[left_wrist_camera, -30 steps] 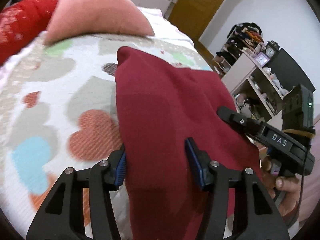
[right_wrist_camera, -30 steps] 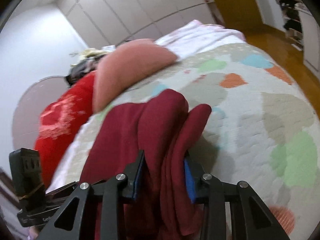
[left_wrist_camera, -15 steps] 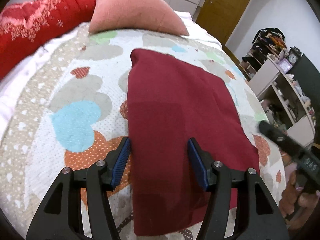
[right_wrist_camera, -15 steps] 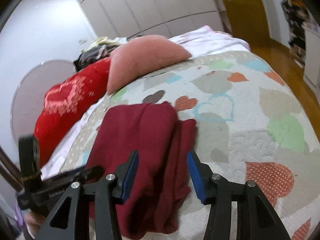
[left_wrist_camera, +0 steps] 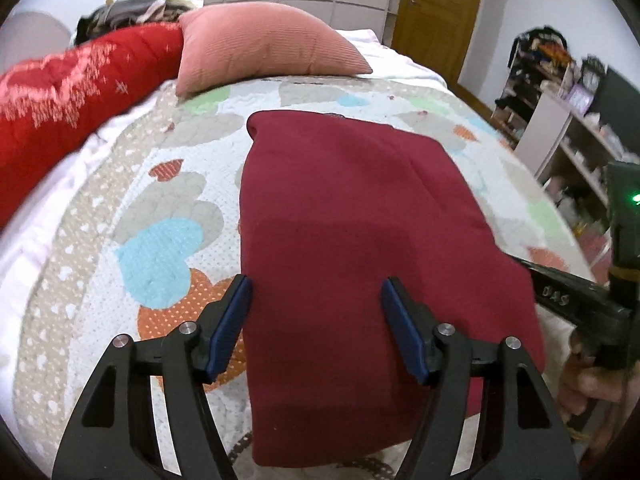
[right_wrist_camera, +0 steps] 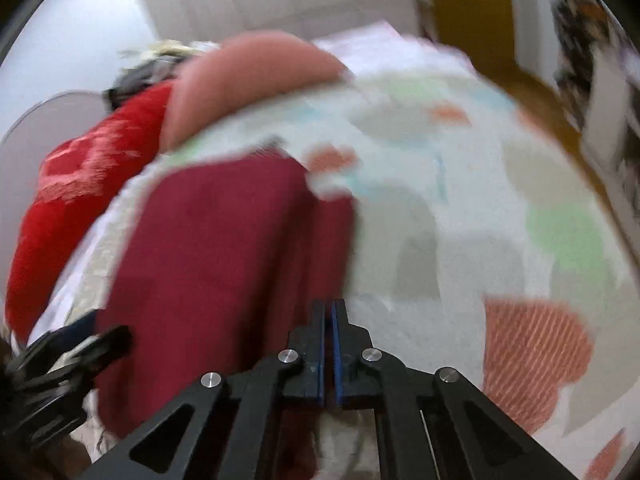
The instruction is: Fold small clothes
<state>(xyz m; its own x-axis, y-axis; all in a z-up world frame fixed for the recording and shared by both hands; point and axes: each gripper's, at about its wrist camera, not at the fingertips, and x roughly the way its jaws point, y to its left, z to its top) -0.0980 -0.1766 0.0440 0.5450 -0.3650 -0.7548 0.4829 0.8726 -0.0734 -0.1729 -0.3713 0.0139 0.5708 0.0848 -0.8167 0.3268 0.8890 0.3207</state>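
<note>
Dark red knit cloth, the folded garment [left_wrist_camera: 360,240], lay flat on the heart-patterned quilted bedspread [left_wrist_camera: 160,208] in the left wrist view, with a pink ribbed cushion [left_wrist_camera: 264,44] far behind it. Our left gripper [left_wrist_camera: 316,300] hung over its near end, jaws wide apart after opening further, pads clear of the fabric. We judged that dropping lower with such a spread could drag the top layer and wrinkle the fold.

In the blurred right wrist view the garment sat left of centre. Our right gripper [right_wrist_camera: 329,312] showed its jaws pressed together with nothing visible between them, at the garment's right edge. We feared a closed tip pushed sideways could snag that edge and undo the stacked layers.
</note>
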